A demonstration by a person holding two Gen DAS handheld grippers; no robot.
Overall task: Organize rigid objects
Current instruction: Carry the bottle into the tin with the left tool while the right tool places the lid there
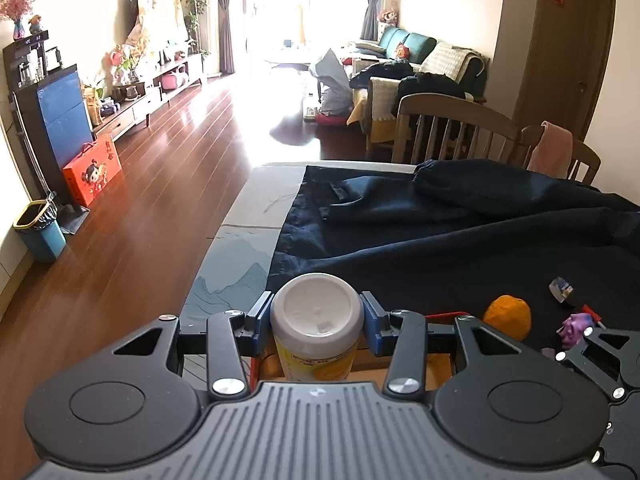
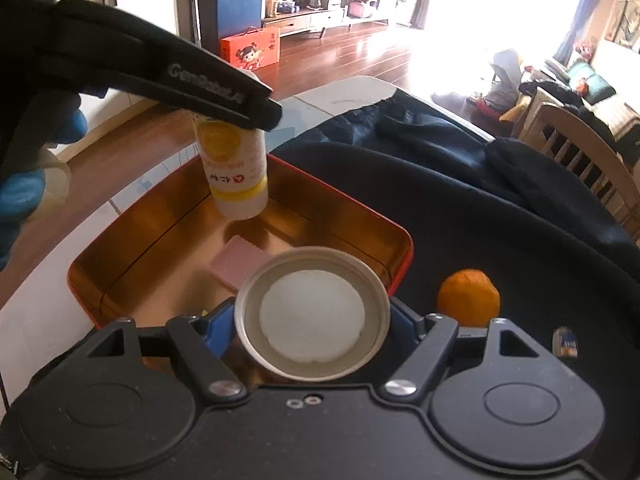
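My left gripper (image 1: 317,322) is shut on a white bottle with a yellow label (image 1: 316,328), held upright. In the right wrist view the bottle (image 2: 236,172) hangs over the far end of the red tin with a gold inside (image 2: 120,236), its base at or just above the floor. My right gripper (image 2: 312,314) is shut on a round silver tin with a white pad inside (image 2: 312,316), held over the red tin's near end. A pink wafer-like block (image 2: 240,262) lies in the tin.
A dark blue cloth (image 1: 460,240) covers most of the table. An orange fruit (image 2: 468,298) lies on it right of the tin, with a small blue-white packet (image 2: 564,342) and a purple toy (image 1: 574,328) nearby. Chairs (image 1: 452,128) stand behind the table.
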